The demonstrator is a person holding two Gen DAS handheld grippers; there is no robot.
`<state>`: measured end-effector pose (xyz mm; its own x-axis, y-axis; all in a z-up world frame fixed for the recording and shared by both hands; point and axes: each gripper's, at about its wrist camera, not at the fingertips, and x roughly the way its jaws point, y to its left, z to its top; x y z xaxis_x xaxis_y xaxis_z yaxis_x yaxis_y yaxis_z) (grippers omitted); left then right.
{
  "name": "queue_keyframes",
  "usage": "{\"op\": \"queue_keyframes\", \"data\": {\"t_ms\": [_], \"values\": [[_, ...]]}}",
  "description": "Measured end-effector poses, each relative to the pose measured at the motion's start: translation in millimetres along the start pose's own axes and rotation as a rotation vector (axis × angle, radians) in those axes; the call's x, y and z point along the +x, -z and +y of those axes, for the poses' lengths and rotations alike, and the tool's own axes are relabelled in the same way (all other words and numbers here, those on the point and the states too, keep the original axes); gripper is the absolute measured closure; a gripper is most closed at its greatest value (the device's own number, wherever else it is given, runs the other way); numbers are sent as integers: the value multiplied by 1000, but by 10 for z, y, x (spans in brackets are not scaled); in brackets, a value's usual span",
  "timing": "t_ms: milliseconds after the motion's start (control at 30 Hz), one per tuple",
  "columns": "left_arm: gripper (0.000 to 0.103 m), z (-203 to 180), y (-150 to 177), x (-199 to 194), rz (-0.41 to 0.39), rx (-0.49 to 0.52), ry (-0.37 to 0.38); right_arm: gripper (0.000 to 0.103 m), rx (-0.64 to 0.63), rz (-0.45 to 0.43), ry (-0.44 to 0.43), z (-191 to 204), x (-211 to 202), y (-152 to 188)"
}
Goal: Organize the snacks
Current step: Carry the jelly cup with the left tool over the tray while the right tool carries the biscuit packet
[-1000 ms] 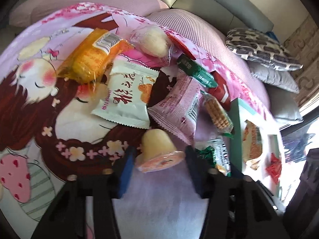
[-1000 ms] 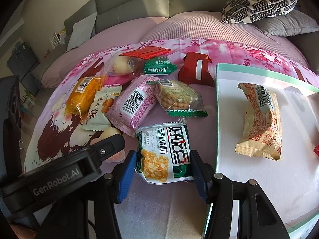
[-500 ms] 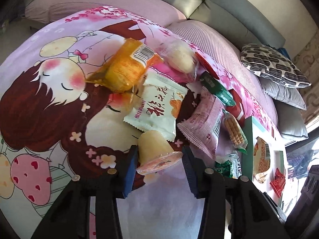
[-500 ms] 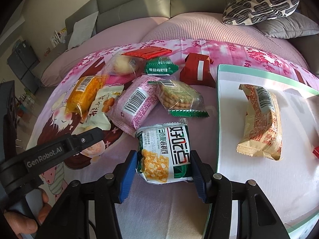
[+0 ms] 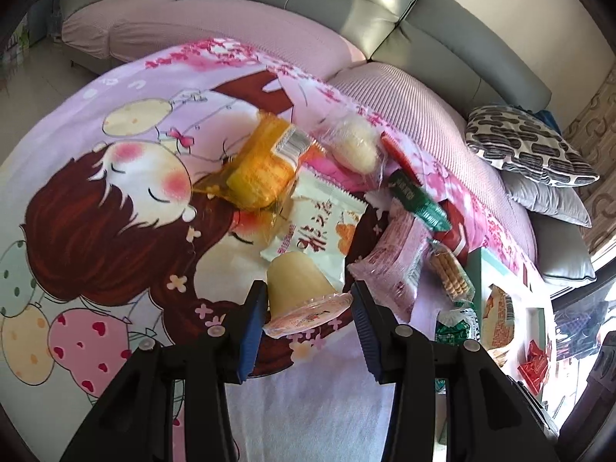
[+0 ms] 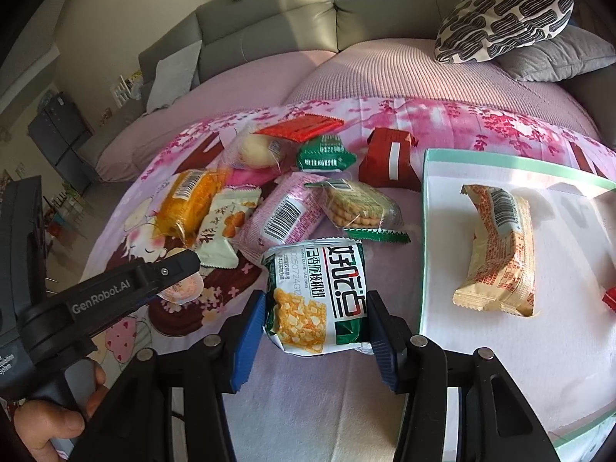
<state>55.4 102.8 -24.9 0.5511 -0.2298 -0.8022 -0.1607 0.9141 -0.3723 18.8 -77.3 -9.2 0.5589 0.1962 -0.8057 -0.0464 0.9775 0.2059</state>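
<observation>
My left gripper is shut on a pale yellow jelly cup with a pink lid, held just above the cartoon blanket. In the right wrist view that gripper and the cup's lid show at the left, with a hand on the handle. My right gripper is shut on a green and white snack packet, its blue pads pressing the sides. A white tray with a green rim lies right of it, holding a beige packet.
Loose snacks are piled beyond both grippers: an orange packet, a white packet, a pink packet, biscuits, a green packet, a red box. Patterned cushion and grey sofa behind.
My left gripper has risen and drawn back from the pile with the jelly cup in it. The right gripper has stayed in place on the green and white packet.
</observation>
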Motion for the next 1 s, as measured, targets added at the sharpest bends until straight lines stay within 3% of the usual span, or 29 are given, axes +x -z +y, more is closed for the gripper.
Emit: {"op": "queue_keyframes", "data": {"t_ms": [567, 1000], "values": [[57, -179, -8, -268, -76, 27, 1, 49, 3, -72, -48, 16, -299, -58], [57, -544, 72, -314, -85, 88, 29, 49, 62, -109, -36, -275, -488, -82]]}}
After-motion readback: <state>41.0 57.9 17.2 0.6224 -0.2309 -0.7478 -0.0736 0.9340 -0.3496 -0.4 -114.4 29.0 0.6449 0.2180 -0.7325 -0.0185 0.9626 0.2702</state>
